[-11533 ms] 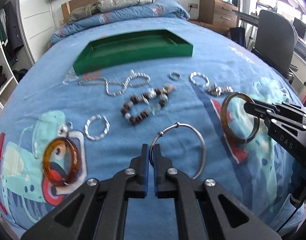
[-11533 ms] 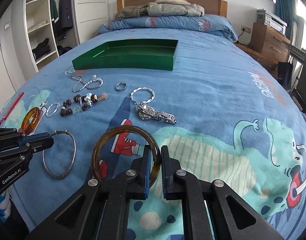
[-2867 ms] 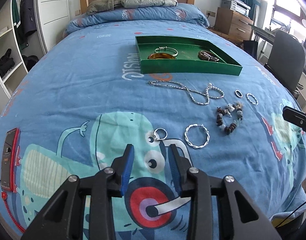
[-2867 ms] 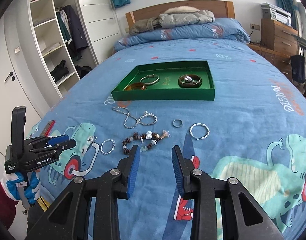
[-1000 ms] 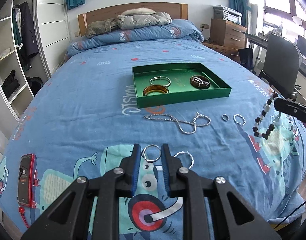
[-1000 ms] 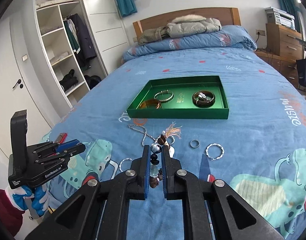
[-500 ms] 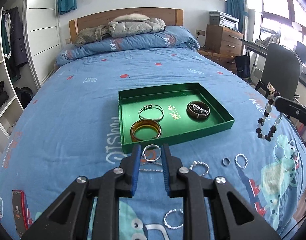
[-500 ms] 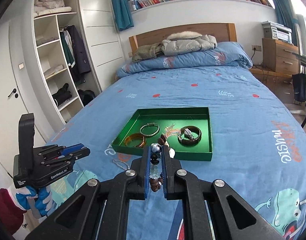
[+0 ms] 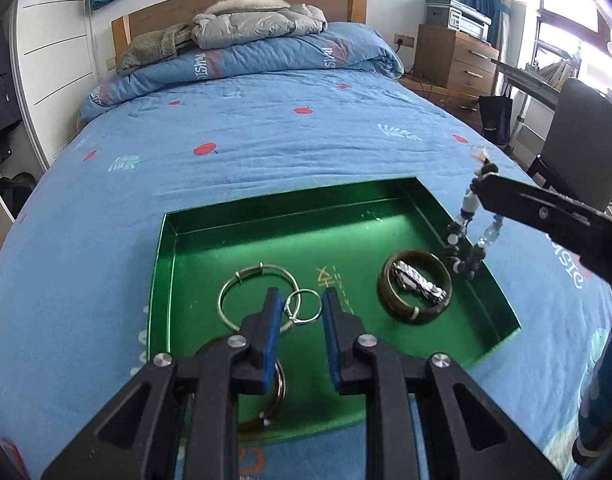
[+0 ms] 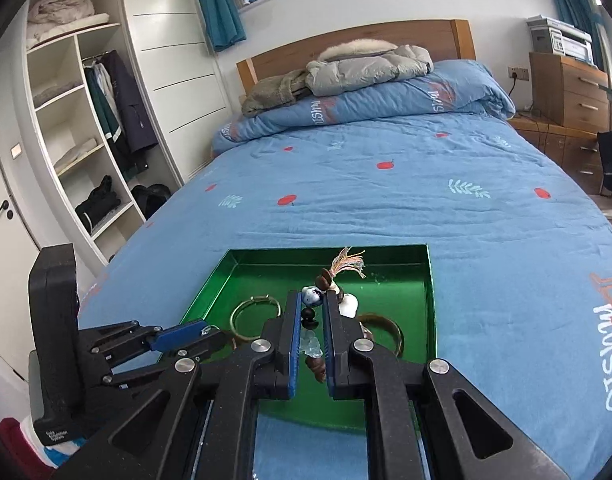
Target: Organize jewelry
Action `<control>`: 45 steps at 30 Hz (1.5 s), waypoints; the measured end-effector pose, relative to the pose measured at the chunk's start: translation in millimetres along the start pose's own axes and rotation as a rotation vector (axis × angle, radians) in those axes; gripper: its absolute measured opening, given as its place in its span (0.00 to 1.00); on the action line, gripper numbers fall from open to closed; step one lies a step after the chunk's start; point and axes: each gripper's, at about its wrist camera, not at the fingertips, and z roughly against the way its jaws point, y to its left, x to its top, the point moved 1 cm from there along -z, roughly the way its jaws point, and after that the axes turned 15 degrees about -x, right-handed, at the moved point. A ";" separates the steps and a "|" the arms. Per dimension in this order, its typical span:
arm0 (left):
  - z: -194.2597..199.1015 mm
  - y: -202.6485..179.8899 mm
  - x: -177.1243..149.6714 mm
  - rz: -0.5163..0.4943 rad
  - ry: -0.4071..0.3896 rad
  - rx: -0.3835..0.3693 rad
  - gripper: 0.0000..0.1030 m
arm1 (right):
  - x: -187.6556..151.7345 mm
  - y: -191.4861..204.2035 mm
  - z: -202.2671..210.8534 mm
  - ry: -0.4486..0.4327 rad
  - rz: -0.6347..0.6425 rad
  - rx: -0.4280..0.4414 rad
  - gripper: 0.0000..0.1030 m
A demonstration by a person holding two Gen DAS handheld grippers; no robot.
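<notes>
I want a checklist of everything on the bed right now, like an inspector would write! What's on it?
Surface: blue patterned bedspread; the green tray sits on it.
Job's things: in the tray lie a thin silver bangle, an amber bangle partly hidden by the left gripper, and a dark bangle with a metal chain piece inside it. A small silver ring shows between the left pads.
Clutter: grey jacket near the headboard.
Grippers: left gripper open over the tray; right gripper shut on the beaded bracelet, which dangles above the tray's right edge.
Cables: nothing seen on the bed.
Surroundings: wardrobe shelves, wooden dresser, chair.
</notes>
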 end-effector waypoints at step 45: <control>175.0 -9.8 -65.6 0.080 -0.158 0.262 0.46 | -40.9 8.5 131.5 -0.090 0.110 -0.145 0.61</control>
